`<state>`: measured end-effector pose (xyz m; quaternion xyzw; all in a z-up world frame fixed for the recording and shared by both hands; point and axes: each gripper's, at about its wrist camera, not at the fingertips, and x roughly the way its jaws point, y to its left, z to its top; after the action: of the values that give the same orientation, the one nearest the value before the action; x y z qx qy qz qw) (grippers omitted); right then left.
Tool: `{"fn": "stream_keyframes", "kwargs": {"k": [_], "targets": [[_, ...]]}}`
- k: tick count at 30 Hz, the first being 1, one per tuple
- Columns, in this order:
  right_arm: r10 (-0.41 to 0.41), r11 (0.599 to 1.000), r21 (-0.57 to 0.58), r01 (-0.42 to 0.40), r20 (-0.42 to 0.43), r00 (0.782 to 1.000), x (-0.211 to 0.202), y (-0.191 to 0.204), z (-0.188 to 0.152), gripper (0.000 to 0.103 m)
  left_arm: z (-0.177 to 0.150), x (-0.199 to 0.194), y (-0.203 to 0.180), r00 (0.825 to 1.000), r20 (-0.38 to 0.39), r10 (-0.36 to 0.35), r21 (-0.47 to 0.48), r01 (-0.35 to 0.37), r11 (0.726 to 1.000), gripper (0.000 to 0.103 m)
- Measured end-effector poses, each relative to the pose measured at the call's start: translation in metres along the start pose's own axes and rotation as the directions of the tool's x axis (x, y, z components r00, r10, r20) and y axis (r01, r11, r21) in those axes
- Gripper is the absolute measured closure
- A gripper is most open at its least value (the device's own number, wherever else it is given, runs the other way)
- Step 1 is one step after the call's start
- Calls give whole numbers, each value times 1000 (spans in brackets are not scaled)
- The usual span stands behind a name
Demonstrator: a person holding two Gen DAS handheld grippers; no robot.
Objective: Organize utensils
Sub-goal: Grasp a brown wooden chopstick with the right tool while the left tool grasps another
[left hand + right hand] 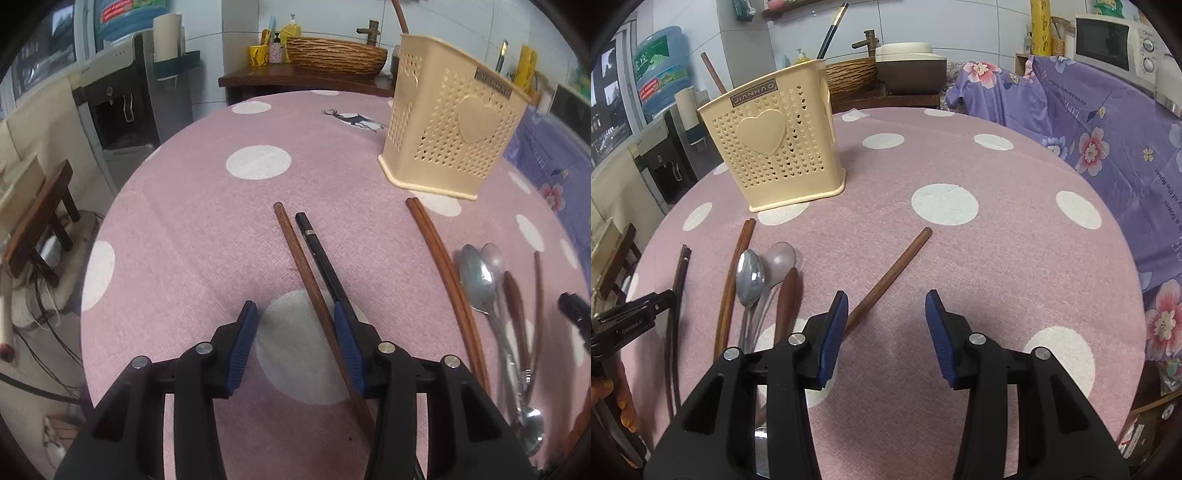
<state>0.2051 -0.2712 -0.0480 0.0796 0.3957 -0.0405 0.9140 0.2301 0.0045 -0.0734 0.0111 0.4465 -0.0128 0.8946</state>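
Note:
A beige perforated utensil holder (448, 122) (772, 144) stands on the pink dotted tablecloth, with a brown chopstick (713, 72) and a black one (833, 26) sticking out of it. My left gripper (295, 317) is open low over the cloth. A brown chopstick (299, 258) lies between its jaws close to the right pad, and a black chopstick (317, 247) runs under that finger. To the right lie a brown chopstick pair (443, 258), metal spoons (478, 280) and a wooden spoon (513, 295). My right gripper (886, 299) is open with nothing in it; a lone brown chopstick (894, 269) slants under its left finger.
The round table's edge (122, 206) drops off at left toward a wooden stool (40, 218) and a water dispenser (118, 107). A woven basket (336, 55) sits behind the table. A purple floral cloth (1108, 147) and a microwave (1115, 44) are at right.

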Motion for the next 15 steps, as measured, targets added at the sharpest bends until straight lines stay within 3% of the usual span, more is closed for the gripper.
{"fn": "stream_keyframes", "kwargs": {"k": [5,10,15], "targets": [[-35,996,85,39,-42,998,10,-22,3,59,20,14,1,1000,-10,23,30,-23,999,80],[46,985,170,-29,-98,994,25,-31,15,64,36,24,3,999,-36,6,38,-4,999,83],[33,983,185,-4,-154,987,47,-20,27,72,40,26,7,999,-41,0,19,0,1000,89]]}}
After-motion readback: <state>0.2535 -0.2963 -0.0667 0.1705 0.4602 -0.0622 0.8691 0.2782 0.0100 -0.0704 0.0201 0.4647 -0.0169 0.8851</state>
